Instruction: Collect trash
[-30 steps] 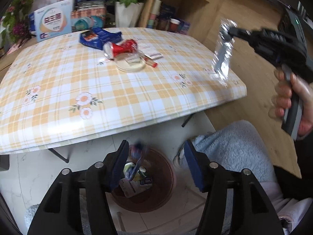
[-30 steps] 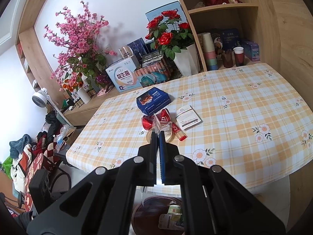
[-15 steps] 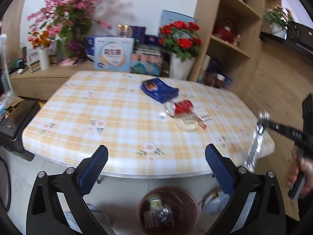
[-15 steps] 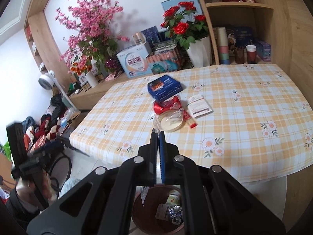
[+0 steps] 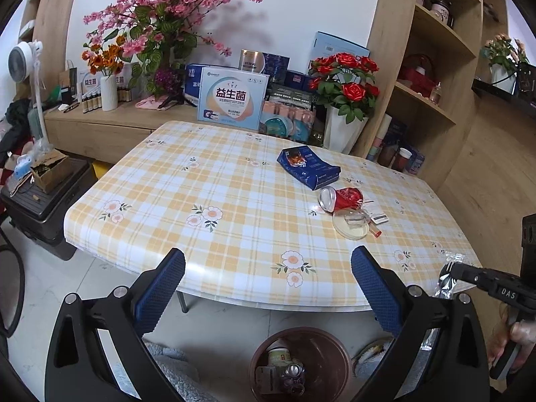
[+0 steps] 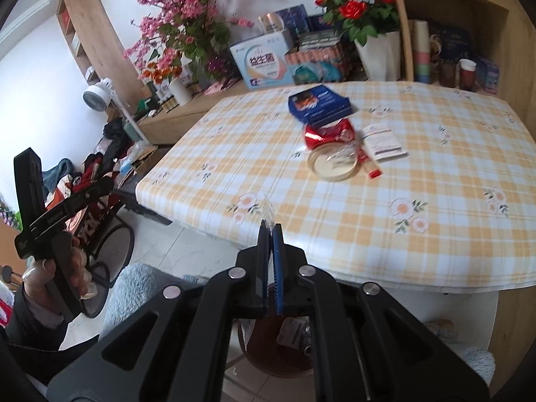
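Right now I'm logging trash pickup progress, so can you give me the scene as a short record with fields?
left gripper: open, empty
right gripper: shut on clear crinkly plastic wrapper
bin: round brown waste bin on floor by table edge, trash inside
still on checked tablecloth: crushed red can, blue carton, round clear lid, white paper slip

My own right gripper (image 6: 270,231) hid most of the brown bin (image 6: 268,351) below it, so I could not make out what lay inside. The clear wrapper (image 6: 268,209) showed only as a blurred sliver above my fingertips. In the left wrist view, the bin's (image 5: 328,338) bottom was cut off by the frame edge, and my right hand (image 5: 512,338) ran off the corner.
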A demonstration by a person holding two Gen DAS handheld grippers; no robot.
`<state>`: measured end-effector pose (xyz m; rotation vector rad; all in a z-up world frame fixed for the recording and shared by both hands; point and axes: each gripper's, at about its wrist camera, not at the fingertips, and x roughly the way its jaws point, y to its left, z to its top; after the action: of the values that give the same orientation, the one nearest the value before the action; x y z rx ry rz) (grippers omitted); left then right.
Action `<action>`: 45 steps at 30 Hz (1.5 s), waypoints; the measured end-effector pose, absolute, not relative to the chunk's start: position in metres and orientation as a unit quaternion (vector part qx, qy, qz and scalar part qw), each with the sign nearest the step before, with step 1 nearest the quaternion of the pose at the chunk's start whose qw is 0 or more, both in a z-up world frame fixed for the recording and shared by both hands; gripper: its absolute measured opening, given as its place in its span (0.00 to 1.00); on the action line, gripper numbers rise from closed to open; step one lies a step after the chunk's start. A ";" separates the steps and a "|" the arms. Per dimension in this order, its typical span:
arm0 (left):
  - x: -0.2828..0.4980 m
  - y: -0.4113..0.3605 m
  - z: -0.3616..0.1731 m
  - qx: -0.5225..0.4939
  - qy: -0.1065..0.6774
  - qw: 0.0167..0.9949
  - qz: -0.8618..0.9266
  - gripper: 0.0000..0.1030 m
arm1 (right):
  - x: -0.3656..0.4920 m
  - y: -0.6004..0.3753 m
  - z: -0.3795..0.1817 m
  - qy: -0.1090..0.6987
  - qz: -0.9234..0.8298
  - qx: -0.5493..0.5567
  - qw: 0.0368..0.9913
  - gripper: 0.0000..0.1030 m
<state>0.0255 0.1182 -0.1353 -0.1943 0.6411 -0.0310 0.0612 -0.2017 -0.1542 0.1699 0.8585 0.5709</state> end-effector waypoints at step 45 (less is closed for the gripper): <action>0.118 0.044 -0.170 0.007 0.344 0.935 -0.083 0.94 | 0.141 -0.286 -0.194 0.386 0.120 0.082 0.911 0.95</action>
<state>0.1185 0.0444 -0.1701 0.0150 0.7028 -0.1702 0.1411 -0.2860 -0.1945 0.1685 0.7954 0.2475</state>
